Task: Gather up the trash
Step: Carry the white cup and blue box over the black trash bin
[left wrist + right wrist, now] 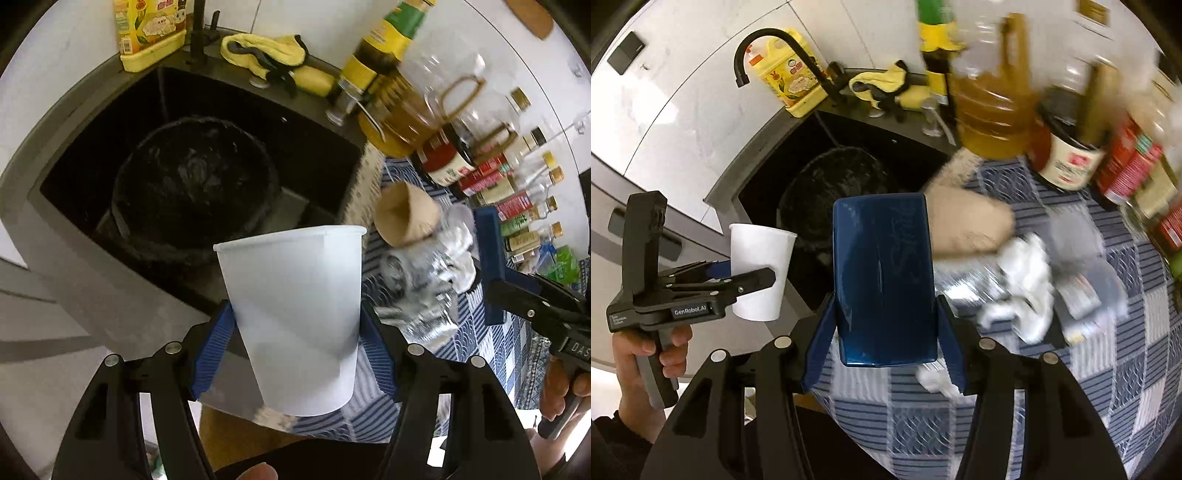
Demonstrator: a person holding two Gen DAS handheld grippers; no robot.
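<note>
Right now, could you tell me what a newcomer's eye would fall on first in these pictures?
Two held items stand out: a white paper cup clamped in the left hand-held gripper and a glossy blue box gripped by the right hand-held gripper. Behind them, a black-lined bin sits in the dark sink, beside litter on the checked cloth.

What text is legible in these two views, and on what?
"GenRobot.AI": on the left gripper body, right wrist view.
"DAS", cut off at the frame edge: on the right gripper body, left wrist view.
Labels on the yellow jug, jar and bottles: too blurred or small to read.
</note>
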